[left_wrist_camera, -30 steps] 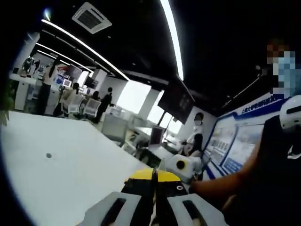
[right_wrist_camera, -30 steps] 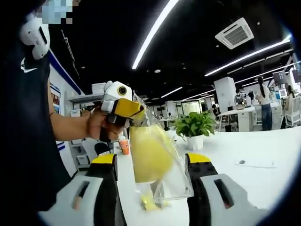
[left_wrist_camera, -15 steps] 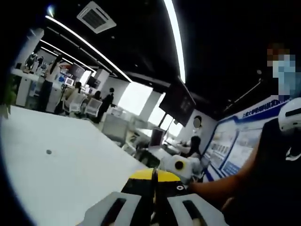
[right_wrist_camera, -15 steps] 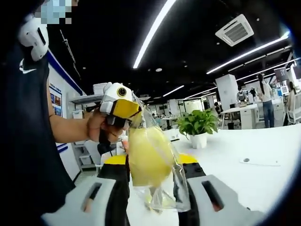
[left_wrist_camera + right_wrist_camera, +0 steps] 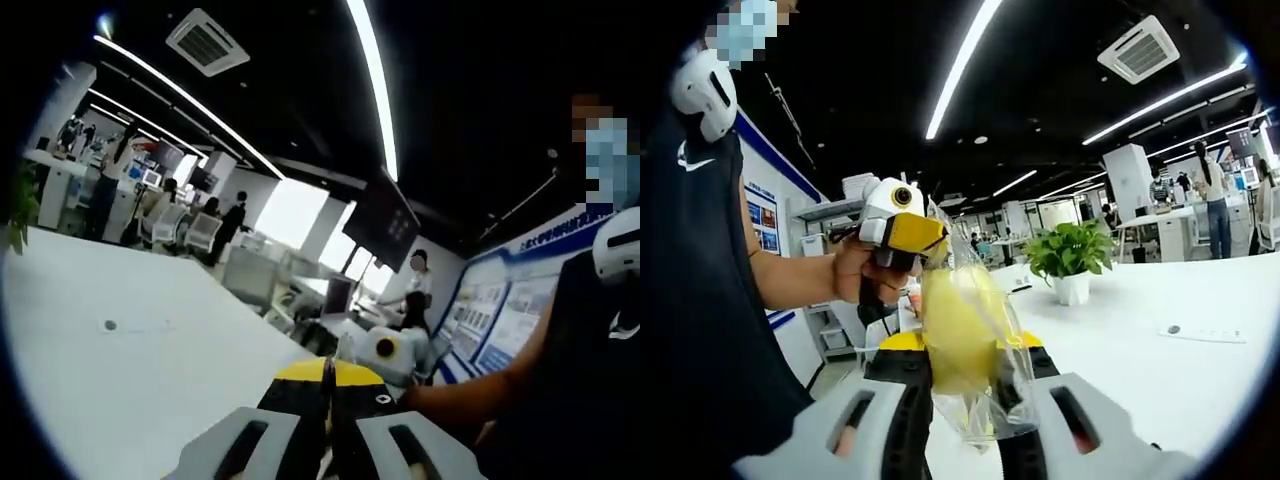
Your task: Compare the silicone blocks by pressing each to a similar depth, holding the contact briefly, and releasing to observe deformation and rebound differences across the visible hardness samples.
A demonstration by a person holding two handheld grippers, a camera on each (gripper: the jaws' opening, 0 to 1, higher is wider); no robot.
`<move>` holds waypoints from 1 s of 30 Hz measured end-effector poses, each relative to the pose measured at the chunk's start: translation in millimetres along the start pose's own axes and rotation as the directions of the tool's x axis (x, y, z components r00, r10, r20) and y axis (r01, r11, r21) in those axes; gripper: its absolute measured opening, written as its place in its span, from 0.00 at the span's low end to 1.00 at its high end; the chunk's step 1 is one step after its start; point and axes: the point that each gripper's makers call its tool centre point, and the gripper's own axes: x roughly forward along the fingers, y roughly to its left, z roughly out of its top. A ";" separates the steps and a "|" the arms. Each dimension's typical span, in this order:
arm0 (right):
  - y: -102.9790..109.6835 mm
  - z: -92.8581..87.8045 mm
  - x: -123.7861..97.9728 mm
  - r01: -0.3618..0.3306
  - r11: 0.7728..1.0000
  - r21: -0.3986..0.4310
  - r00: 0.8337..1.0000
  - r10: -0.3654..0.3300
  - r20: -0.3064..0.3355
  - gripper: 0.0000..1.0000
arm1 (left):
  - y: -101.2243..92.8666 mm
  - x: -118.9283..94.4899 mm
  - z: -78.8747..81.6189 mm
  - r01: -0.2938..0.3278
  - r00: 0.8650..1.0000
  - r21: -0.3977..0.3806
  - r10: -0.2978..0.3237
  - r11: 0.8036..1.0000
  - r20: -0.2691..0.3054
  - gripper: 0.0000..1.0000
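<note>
A yellow silicone block (image 5: 958, 325) hangs inside a clear plastic bag (image 5: 985, 405) in the right gripper view. My right gripper (image 5: 962, 350) is shut on the block through the bag, one jaw pressing each side. Above it, my left gripper (image 5: 920, 235) comes in from the left and pinches the bag's top edge. In the left gripper view, my left gripper (image 5: 327, 375) has its jaws together, with only a thin sliver between them. The right gripper (image 5: 385, 350) shows just beyond it as a white body held by a bare arm.
A large white table (image 5: 1160, 370) stretches to the right, with a potted plant (image 5: 1070, 262) and a small dark item on a sheet (image 5: 1173, 329). The person (image 5: 710, 300) stands close on the left. In the left gripper view, the table (image 5: 120, 370) reaches toward distant desks with people.
The right gripper's jaws have closed from wide apart onto the yellow block, squeezing it through the bag. The left gripper keeps its hold on the bag's top.
</note>
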 end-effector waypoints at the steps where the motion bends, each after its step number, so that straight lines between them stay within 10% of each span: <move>1: 1.3 -2.1 -0.4 -0.004 1.000 0.018 1.000 0.005 -0.024 0.13 | 0.7 -0.9 -1.3 -0.003 1.000 0.009 0.003 1.000 -0.007 0.00; 30: 11.0 -14.0 -9.0 0.044 0.993 0.109 0.986 -0.026 -0.164 0.02 | 7.2 -0.2 -15.2 -0.050 0.996 0.117 0.059 0.992 -0.072 0.00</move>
